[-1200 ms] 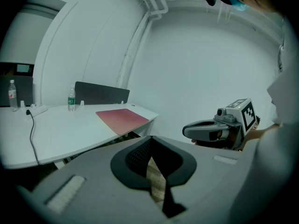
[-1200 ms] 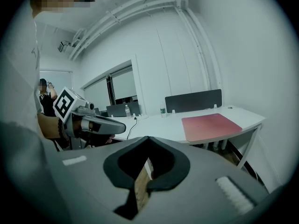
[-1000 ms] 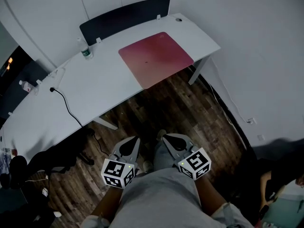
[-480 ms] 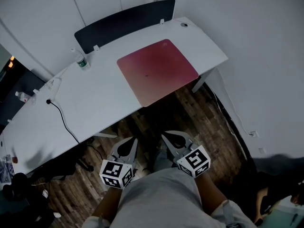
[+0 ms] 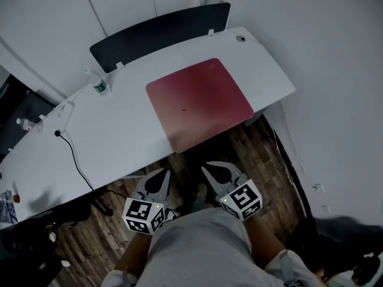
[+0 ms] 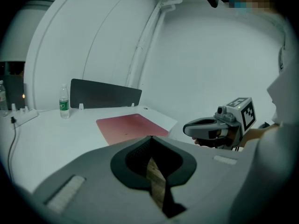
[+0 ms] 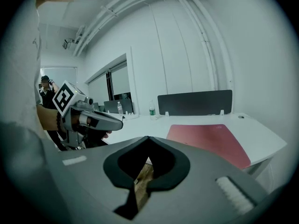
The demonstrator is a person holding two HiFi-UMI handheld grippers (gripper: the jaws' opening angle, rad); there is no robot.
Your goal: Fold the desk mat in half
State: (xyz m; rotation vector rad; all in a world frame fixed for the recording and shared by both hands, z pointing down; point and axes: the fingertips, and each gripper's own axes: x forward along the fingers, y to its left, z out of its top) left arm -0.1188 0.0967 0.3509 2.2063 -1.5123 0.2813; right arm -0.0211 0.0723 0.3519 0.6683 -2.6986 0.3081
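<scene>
A dark red desk mat [image 5: 199, 102] lies flat and unfolded on the white desk [image 5: 119, 130], near its right end; it also shows as the red mat [image 6: 131, 127] in the left gripper view and the red mat [image 7: 210, 141] in the right gripper view. Both grippers hang low in front of the person's body, above the wooden floor and short of the desk edge. The left gripper [image 5: 158, 173] is shut and holds nothing. The right gripper [image 5: 210, 167] is shut and empty too. Each gripper sees the other beside it.
A dark privacy panel [image 5: 158, 34] stands along the desk's far edge. A water bottle [image 5: 99, 86] stands left of the mat. A black cable [image 5: 72, 151] trails over the desk's left part. A white wall rises right of the desk. Office chairs sit lower left.
The head view has come closer to the desk, so the mat looks larger and nearer. Both grippers stay shut and low in front of the body.
</scene>
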